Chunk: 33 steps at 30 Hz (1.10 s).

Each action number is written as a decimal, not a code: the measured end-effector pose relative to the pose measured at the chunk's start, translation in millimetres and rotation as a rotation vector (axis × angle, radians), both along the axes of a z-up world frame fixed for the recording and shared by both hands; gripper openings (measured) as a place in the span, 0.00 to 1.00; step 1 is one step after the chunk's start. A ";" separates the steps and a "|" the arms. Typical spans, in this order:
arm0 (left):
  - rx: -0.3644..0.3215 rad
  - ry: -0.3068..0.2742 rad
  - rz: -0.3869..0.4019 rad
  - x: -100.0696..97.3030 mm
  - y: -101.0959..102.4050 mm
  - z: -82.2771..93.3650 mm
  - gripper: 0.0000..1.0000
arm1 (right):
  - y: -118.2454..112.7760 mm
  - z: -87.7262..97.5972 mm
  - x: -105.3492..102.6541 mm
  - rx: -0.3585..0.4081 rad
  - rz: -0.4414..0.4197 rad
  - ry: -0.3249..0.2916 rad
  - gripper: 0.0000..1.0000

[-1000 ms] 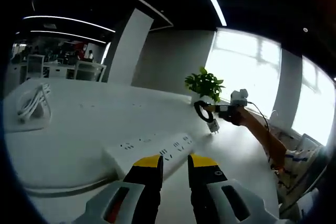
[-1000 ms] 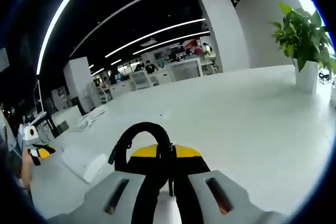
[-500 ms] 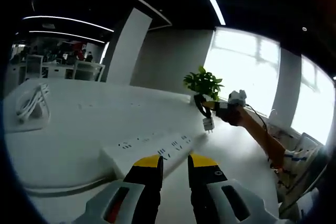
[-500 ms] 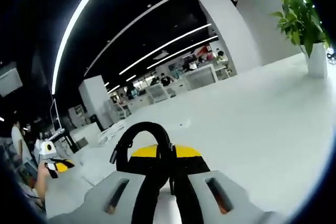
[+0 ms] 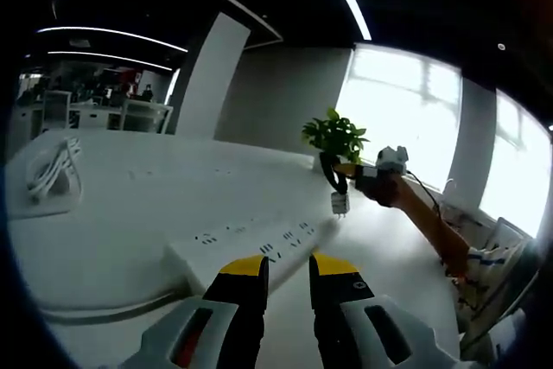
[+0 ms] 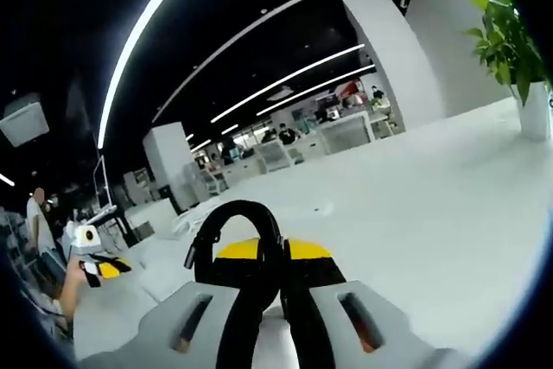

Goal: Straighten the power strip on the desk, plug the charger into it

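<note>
A white power strip (image 5: 251, 245) lies flat on a white desk (image 5: 155, 187), close to the desk's near curved edge and slanting away from it toward the far right, its rows of sockets facing up. The left gripper (image 5: 288, 267) hangs just short of the strip's near long side, its yellow-tipped jaws parted by a narrow gap with nothing between them.

Past the strip's far end, above the desk's right-hand edge, the right gripper (image 5: 359, 172) is held in the air at the end of a person's outstretched arm (image 5: 428, 218). A white charger (image 5: 340, 203) dangles below it, clear of the strip and of the desk surface, hung from a black cable loop (image 5: 331, 170) that the gripper carries. In the right gripper view the jaws of the right gripper (image 6: 270, 258) are pressed together on that black cable loop (image 6: 232, 224), which arches up in front of the yellow tips; the left gripper (image 6: 102, 267) appears small at the far left.

Between the strip and the desk's far edge the white top lies open and bare. A coiled white cable (image 5: 50, 170) rests on a stand near the desk's left edge, well apart from the strip. A potted green plant (image 5: 335, 137) stands at the far right corner, beside a bright window (image 5: 406, 118). A white pillar (image 5: 206, 79) and rows of office desks (image 5: 95, 114) lie beyond the far edge.
</note>
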<state>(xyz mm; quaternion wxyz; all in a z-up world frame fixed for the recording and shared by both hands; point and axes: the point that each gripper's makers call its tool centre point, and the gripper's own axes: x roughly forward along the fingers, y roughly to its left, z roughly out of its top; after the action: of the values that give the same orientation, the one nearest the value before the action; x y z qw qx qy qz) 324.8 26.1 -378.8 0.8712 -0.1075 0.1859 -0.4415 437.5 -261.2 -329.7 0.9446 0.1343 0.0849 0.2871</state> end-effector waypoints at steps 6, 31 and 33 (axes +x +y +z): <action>0.001 0.000 -0.003 -0.6 -0.7 -0.4 0.20 | 15.4 0.6 -4.5 -0.005 0.028 -0.019 0.07; 0.014 -0.035 0.036 5.9 -0.1 0.4 0.20 | 83.2 -15.5 -52.3 0.093 0.143 -0.059 0.07; 0.010 -0.046 0.042 7.2 -1.2 0.4 0.20 | 86.8 -15.1 -56.4 0.095 0.152 -0.063 0.07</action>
<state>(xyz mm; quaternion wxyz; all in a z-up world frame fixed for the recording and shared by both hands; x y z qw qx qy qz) 332.1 24.9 -378.4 0.8848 -0.0969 0.1657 -0.4246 381.1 -174.4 -344.8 0.9150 0.1629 0.0512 0.3656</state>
